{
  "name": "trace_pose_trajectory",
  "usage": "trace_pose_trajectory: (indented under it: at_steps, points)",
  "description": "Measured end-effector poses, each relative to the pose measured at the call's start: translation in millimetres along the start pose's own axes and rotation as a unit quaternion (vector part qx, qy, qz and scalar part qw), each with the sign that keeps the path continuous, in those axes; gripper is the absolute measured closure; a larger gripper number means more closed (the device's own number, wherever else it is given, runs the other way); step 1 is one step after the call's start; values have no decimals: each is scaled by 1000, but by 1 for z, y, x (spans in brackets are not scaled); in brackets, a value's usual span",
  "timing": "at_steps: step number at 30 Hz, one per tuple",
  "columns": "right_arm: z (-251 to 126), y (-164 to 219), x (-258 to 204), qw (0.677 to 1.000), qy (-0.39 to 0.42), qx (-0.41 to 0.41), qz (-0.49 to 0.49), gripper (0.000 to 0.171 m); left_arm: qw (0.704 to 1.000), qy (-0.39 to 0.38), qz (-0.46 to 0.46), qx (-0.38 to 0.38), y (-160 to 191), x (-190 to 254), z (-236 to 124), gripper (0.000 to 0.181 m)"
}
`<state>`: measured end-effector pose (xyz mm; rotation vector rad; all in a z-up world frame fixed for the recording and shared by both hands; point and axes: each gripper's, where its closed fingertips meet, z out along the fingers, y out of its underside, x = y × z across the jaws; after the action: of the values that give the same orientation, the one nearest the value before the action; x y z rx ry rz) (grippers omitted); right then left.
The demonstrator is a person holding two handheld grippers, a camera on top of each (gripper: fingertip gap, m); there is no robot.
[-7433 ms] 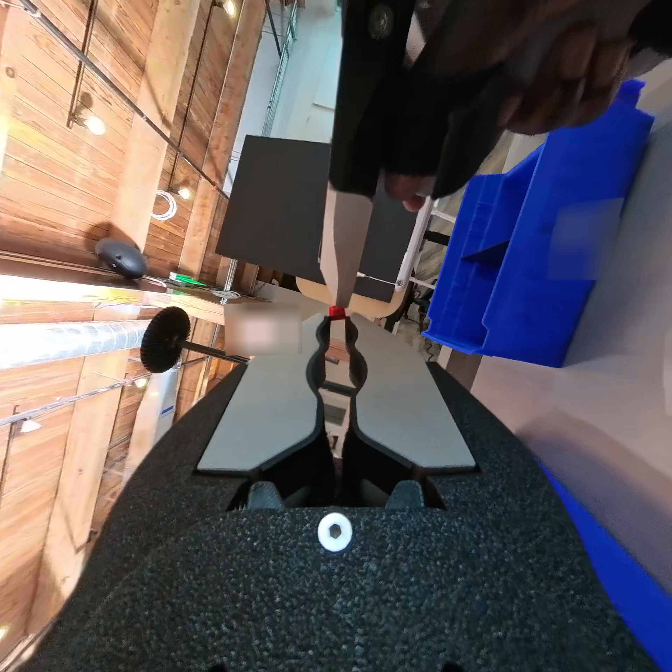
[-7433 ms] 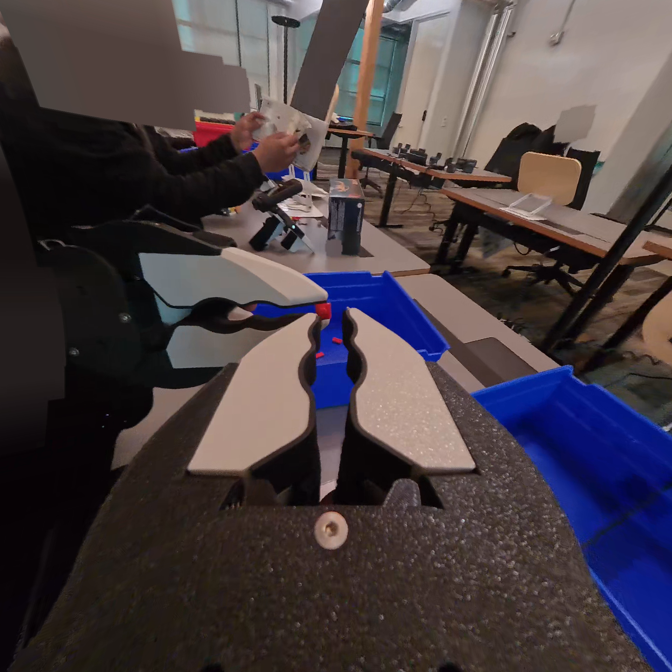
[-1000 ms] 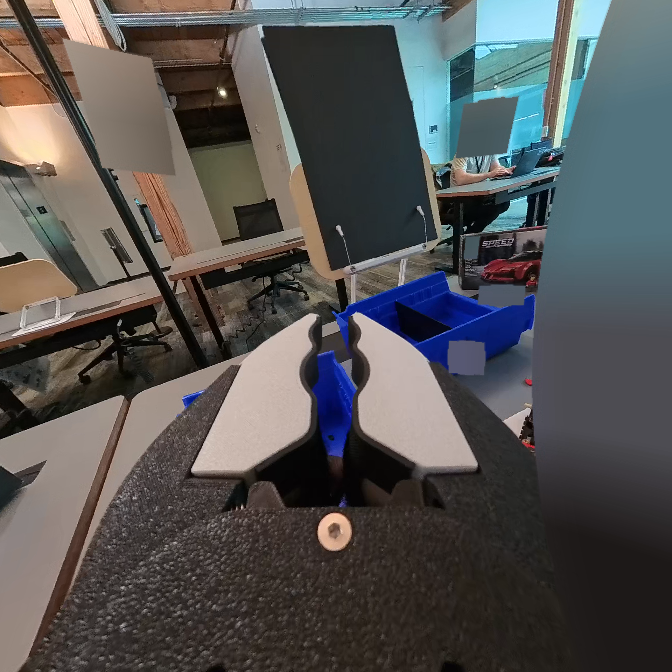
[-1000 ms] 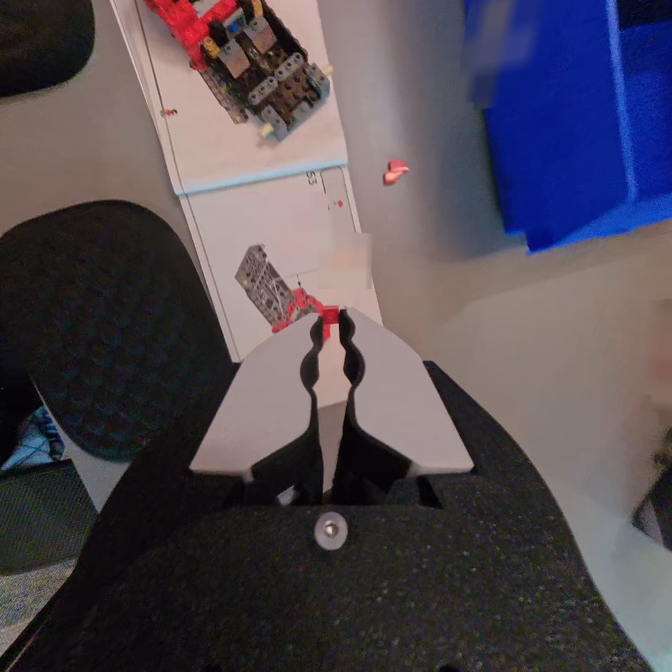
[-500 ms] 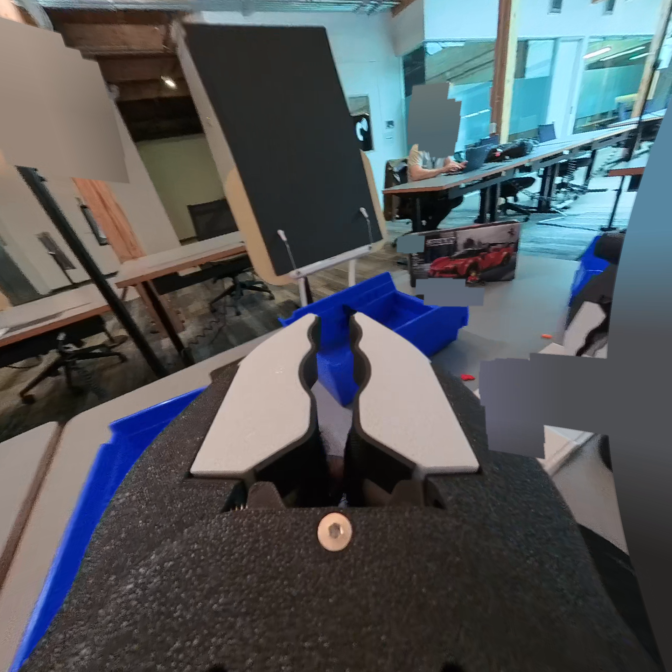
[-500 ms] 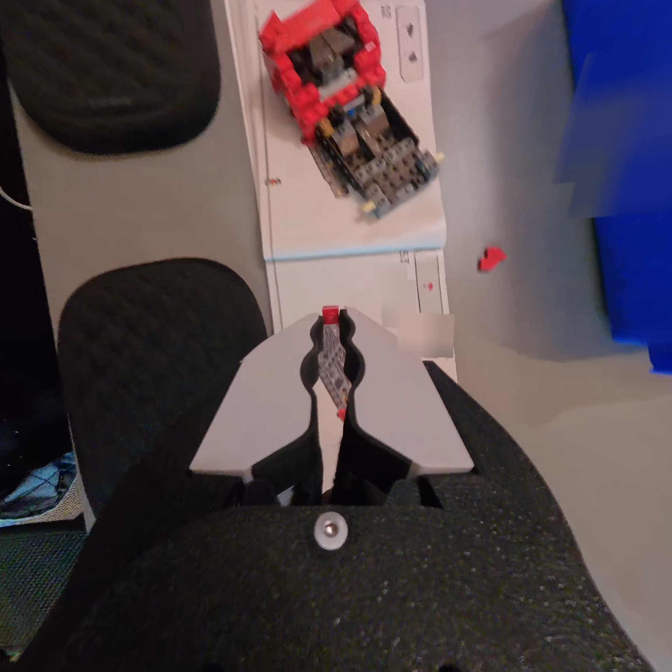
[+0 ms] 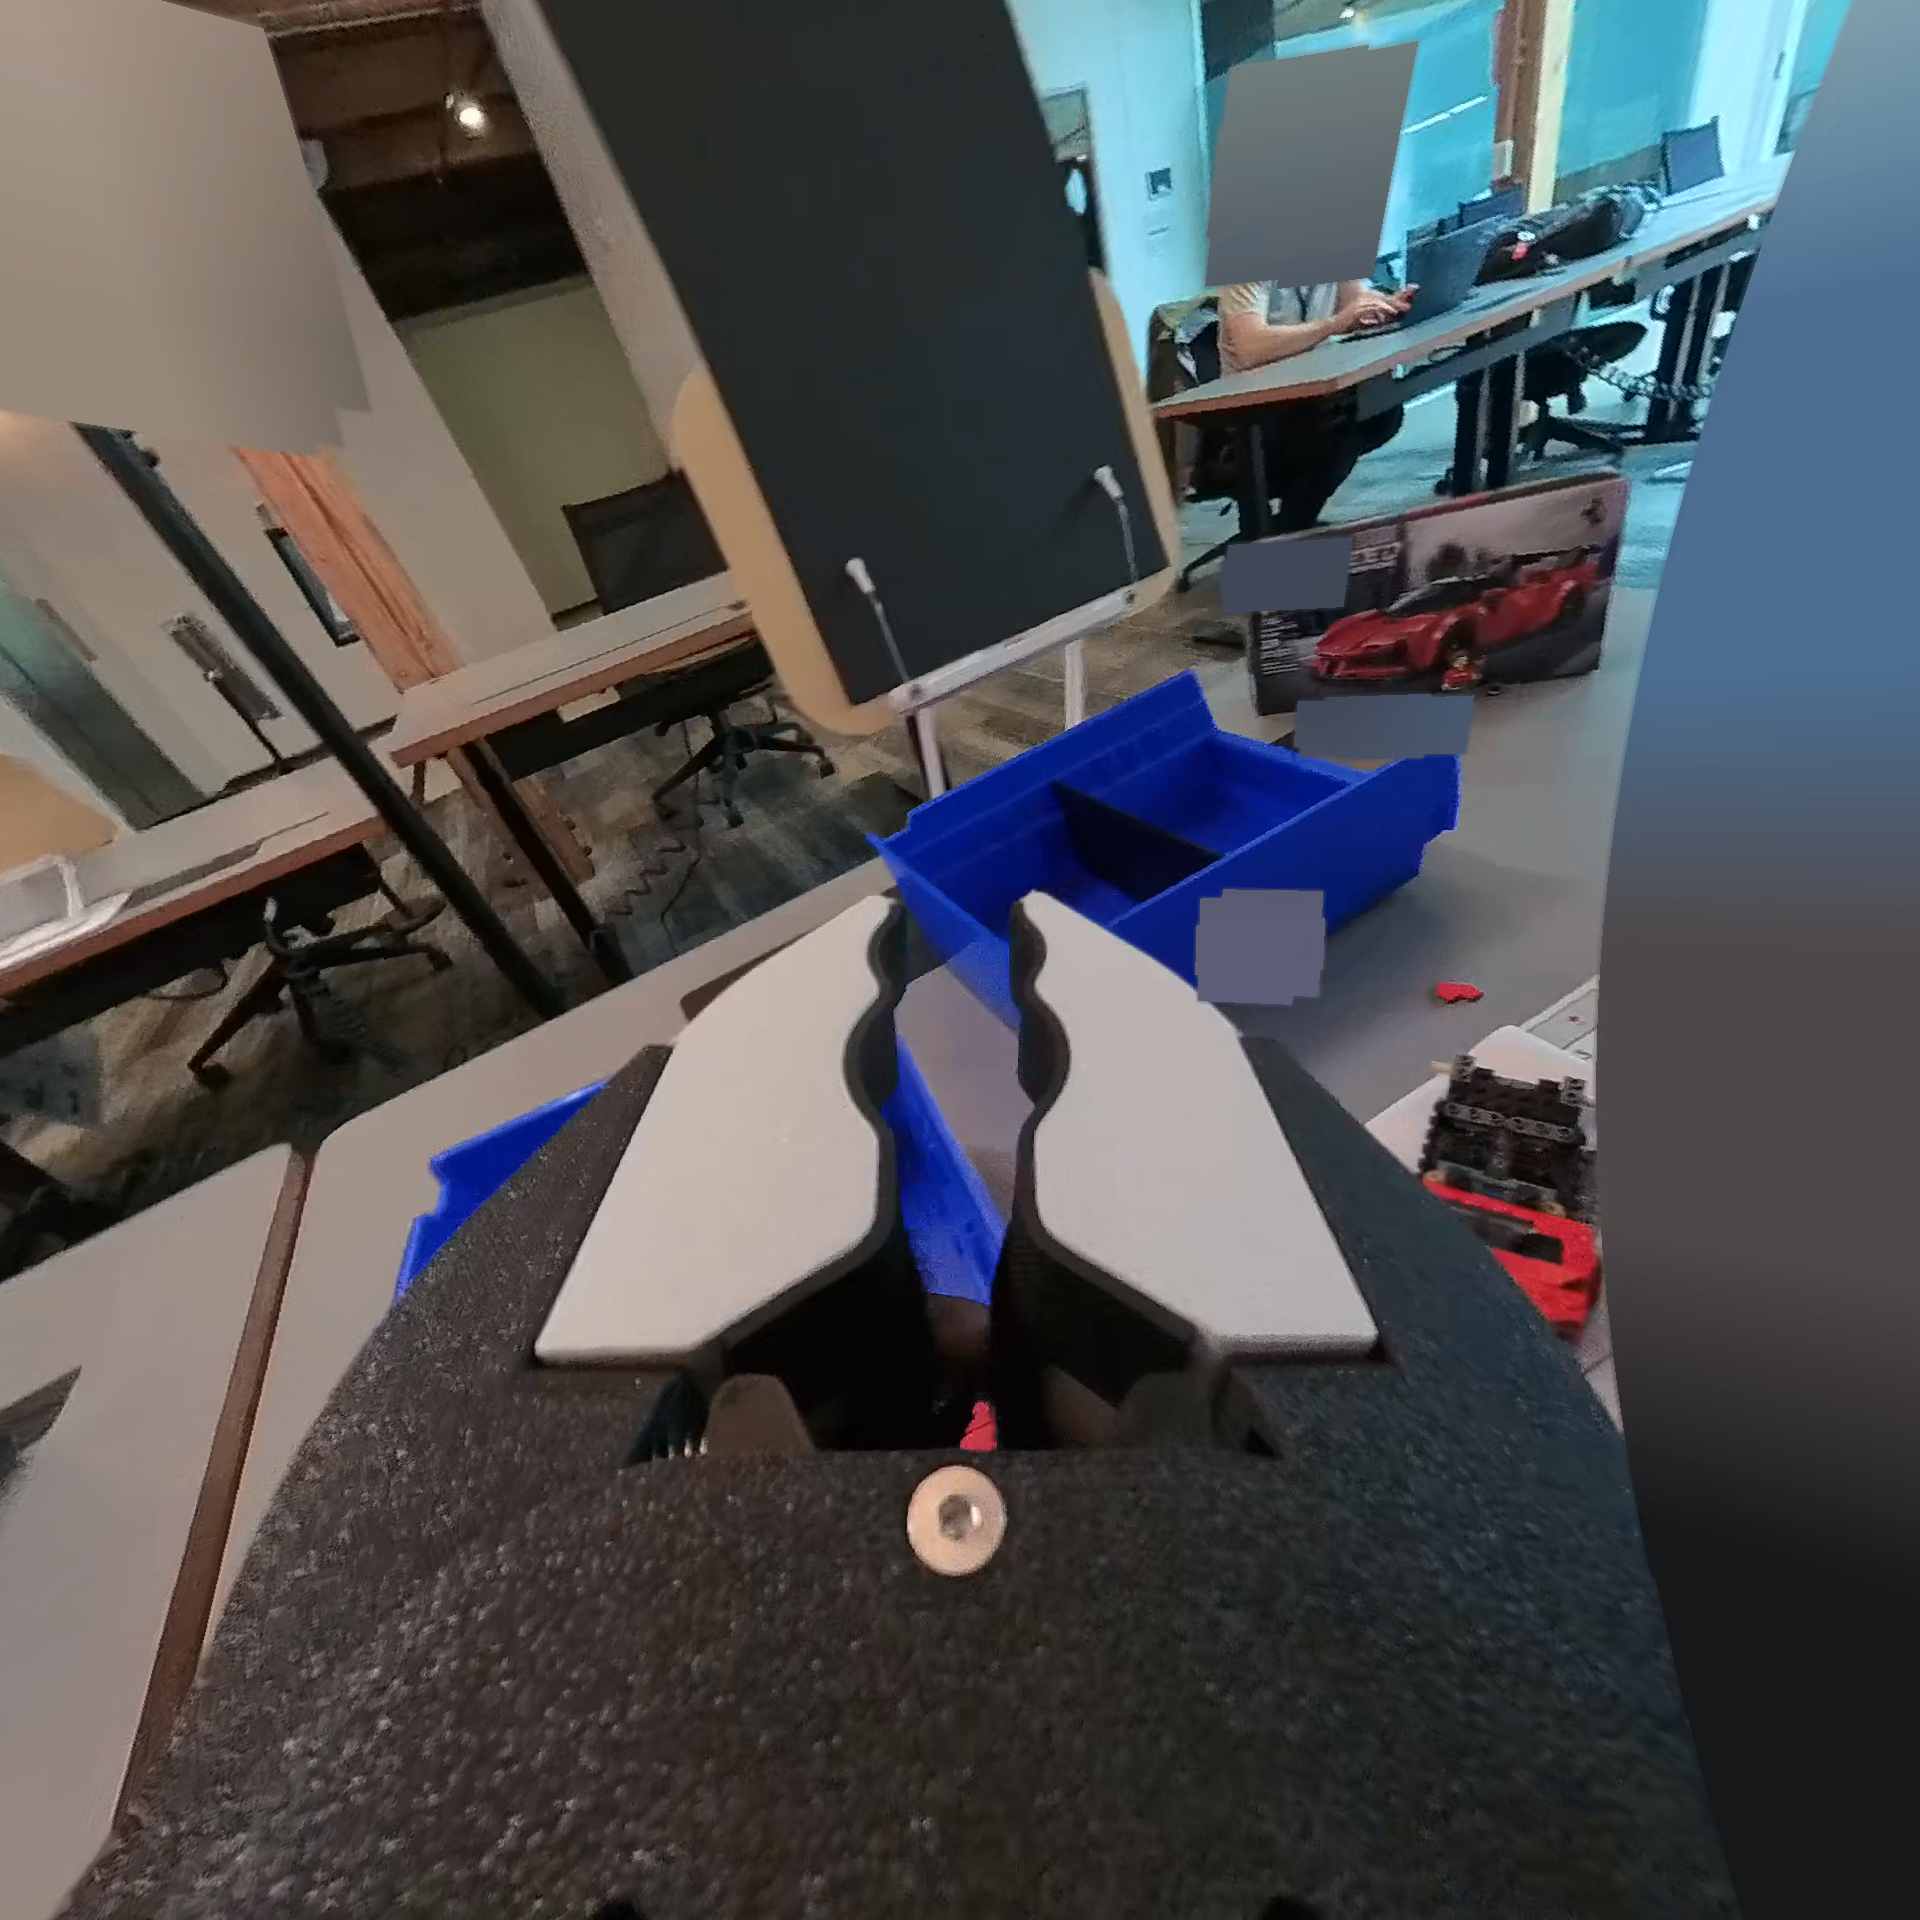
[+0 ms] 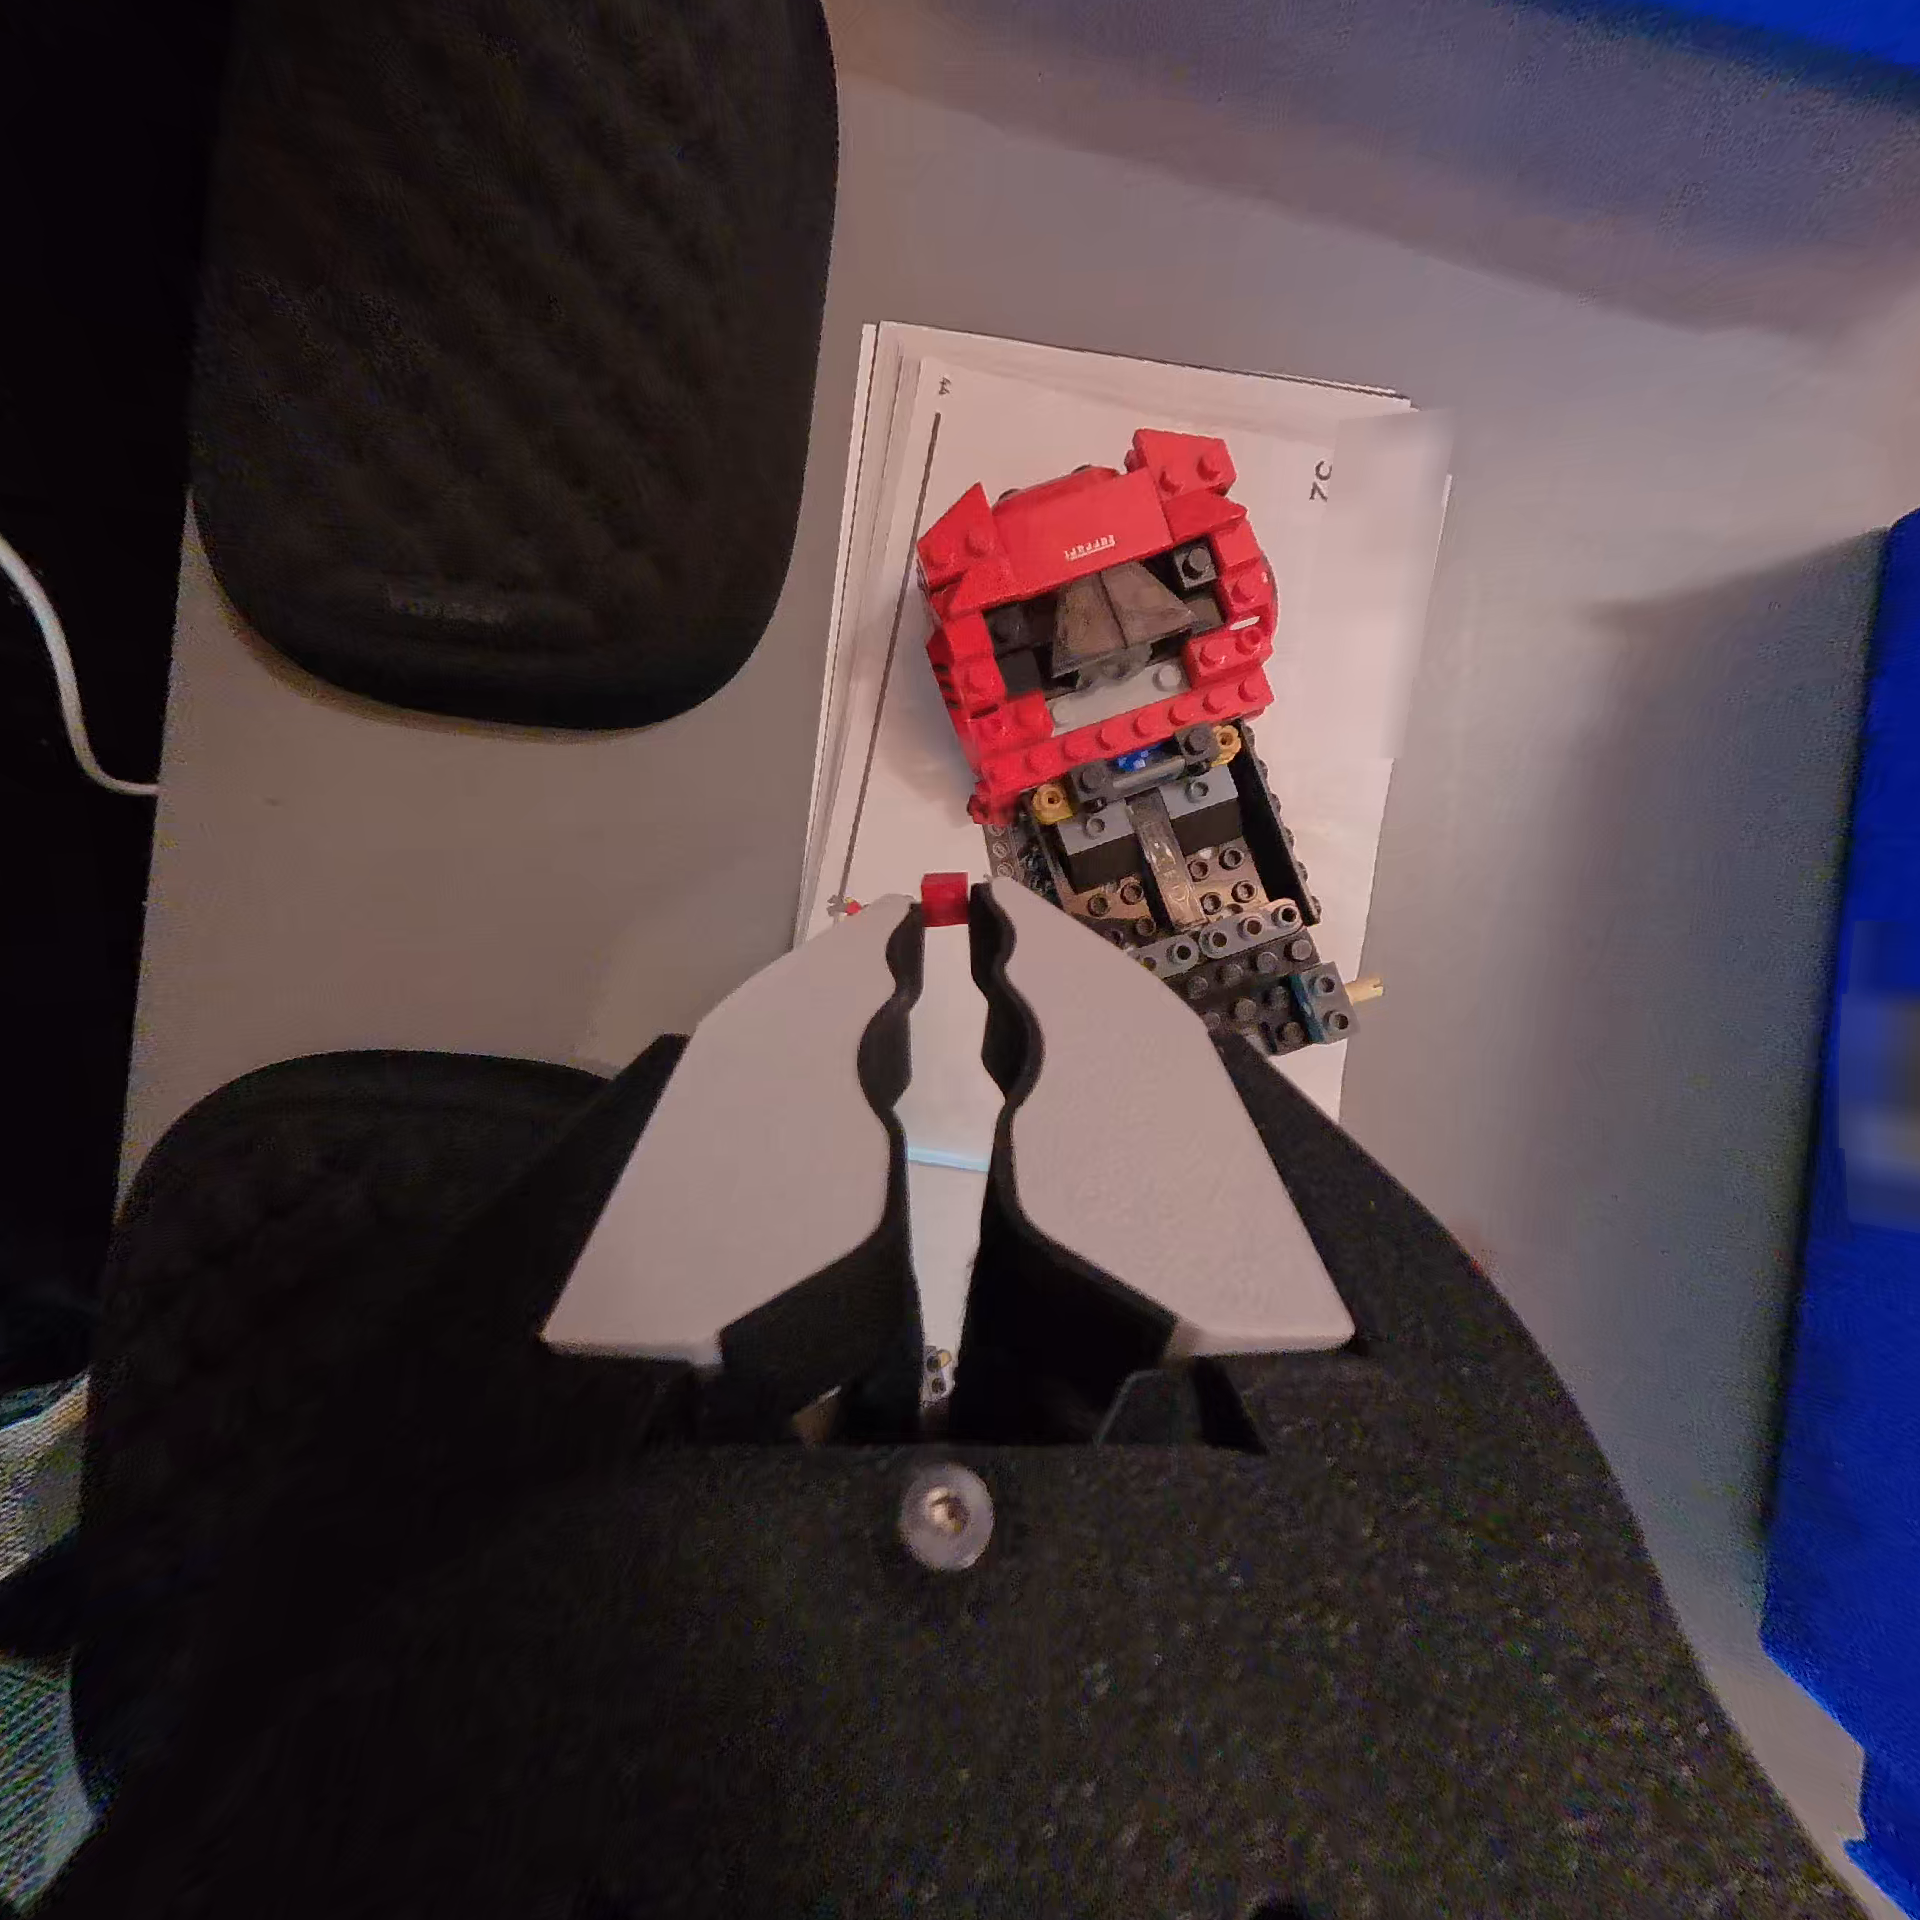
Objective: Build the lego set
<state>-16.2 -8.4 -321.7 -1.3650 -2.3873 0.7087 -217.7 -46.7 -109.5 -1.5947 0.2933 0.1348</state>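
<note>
Because the red brick point(image 8: 943, 898) is tiny, hard and light, it could slip or pop out, so I think it is best pinched on its 2 flat sides, right at the tips. The right gripper point(image 8: 943, 914) is almost closed and holds that brick at its very tips, above the booklet point(image 8: 1361, 665), just beside the car point(image 8: 1117, 727). The car lies on the booklet and looks easy to knock apart, so press softly. The left gripper point(image 7: 954, 920) is open a little and holds nothing, near a blue bin point(image 7: 1164, 821).
</note>
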Motion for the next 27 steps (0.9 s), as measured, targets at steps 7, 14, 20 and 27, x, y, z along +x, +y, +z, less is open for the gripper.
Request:
trace_pose_trajectory:
  at_steps: [7,14,20,27]
  points:
    - [-19,5,18,980,56,163,102,163,994,-80,-75,21,19,-58,-23,165]
    - [-47,20,45,938,118,282,165,163,993,-63,-92,42,15,-54,-18,165]
    - [-95,30,55,905,197,324,194,163,991,125,-42,-38,29,35,20,147]
    - [-181,63,37,822,296,422,240,163,965,219,-9,-147,82,127,45,120]
